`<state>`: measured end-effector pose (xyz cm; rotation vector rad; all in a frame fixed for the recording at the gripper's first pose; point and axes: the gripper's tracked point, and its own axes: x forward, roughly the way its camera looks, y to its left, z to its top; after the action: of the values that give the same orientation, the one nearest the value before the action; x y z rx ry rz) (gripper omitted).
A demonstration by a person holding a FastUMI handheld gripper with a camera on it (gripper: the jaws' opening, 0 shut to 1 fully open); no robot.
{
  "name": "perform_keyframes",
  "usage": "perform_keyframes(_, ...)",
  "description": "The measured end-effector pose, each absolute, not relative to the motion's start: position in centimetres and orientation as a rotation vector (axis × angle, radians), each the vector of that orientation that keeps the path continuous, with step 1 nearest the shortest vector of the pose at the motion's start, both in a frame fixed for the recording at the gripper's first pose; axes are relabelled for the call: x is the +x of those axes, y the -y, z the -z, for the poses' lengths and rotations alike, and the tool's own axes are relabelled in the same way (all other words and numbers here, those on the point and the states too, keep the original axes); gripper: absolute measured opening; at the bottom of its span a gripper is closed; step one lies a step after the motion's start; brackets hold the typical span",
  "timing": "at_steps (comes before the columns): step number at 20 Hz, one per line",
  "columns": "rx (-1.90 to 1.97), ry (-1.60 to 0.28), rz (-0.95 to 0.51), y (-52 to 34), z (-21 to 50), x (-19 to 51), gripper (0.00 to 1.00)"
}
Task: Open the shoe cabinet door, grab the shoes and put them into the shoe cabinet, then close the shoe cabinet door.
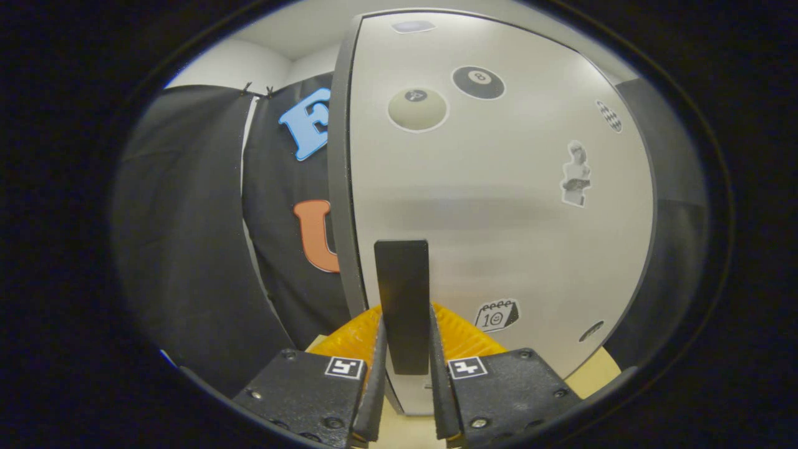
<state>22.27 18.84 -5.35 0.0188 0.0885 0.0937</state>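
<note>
Jaws (405,374) of the hand-held gripper stand clamped on the dark upright handle (403,305) of the door (499,206), one finger pressed to each side of the handle's lower part. That handle sits low on the door, near its left edge (340,187), and rises just above the fingertips.

Pale grey and smooth, the door fills the far ground ahead of the fingers. Its left edge shows as a darker band running from top to bottom, and beyond that edge hangs the black cloth wall (187,237), with open room between cloth and door. Stickers dot the panel: a pale ball (417,110) and a black ball (478,82) high up, a small figure (576,174) toward the right, a checkered patch (609,115) near the upper right rim, and a calendar (497,315) low down, just right of the handle. Along the right, a dark strip (676,206) borders the door.

Something orange and ridged (349,340) curves behind the fingers at the door's foot; what it is cannot be told. A light tan surface (598,374) lies below it, near the gripper body. White wall and ceiling (262,56) show above the cloth at far left.
</note>
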Motion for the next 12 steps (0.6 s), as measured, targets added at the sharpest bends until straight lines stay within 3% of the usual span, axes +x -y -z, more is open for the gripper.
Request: perform_keyframes(12,0.018,-0.096,-0.235,-18.4,5.3,15.4,0.25)
